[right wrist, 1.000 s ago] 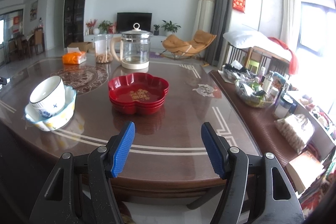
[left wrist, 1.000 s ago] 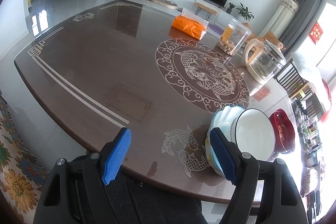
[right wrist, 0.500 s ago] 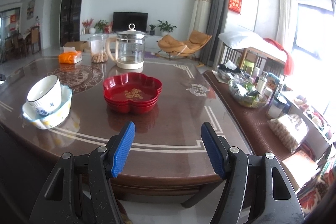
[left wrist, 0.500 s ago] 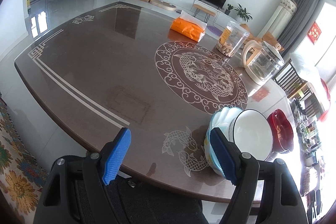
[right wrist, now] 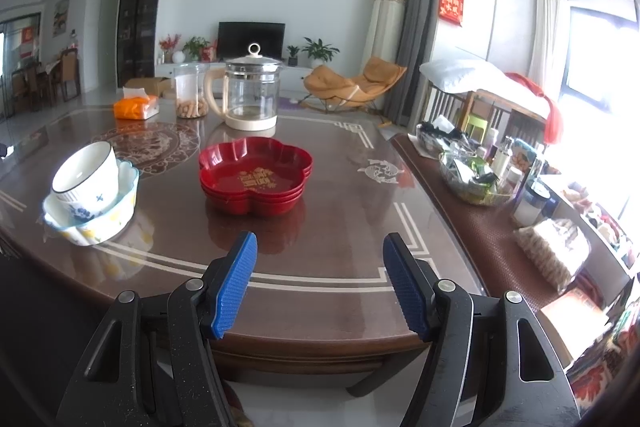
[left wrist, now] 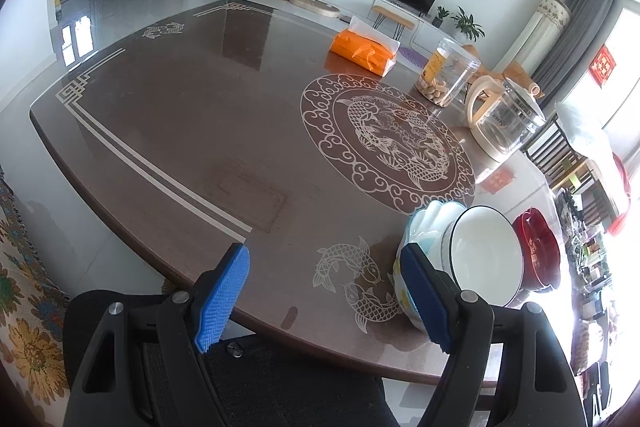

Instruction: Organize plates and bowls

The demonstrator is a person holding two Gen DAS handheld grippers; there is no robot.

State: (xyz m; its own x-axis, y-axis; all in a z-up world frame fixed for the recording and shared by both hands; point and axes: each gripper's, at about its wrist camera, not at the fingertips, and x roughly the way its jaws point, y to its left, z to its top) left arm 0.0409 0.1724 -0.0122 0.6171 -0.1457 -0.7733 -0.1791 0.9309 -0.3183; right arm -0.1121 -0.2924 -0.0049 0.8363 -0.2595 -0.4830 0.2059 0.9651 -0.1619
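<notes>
Left tool [left wrist: 324, 297]: jaws spread wide, nothing between the blue pads, poised over the near edge of the bench [left wrist: 200, 131]. Its right pad overlaps, in the left wrist view, the near rim of the scalloped bowl [left wrist: 420, 227]; contact cannot be confirmed.

Right tool [right wrist: 320, 281]: jaws likewise released and empty, held over the bench's near edge, apart from all crockery.

Task items: a white bowl [right wrist: 89, 175] with a dark rim sits tilted inside the scalloped bowl, near the front edge of the bench. A stack of red flower-shaped plates [right wrist: 255, 174] stands just beside them, toward the bench centre, directly ahead of the right tool with bare bench surface between.

Surroundings: behind the plates stand a glass kettle [right wrist: 249, 95] with a cream handle, a clear jar [right wrist: 191, 91] partly filled with snacks, and an orange tissue pack [right wrist: 135, 106], all at the far side. A side shelf [right wrist: 480, 227] to the right of the bench carries a glass basket and assorted bottles.
</notes>
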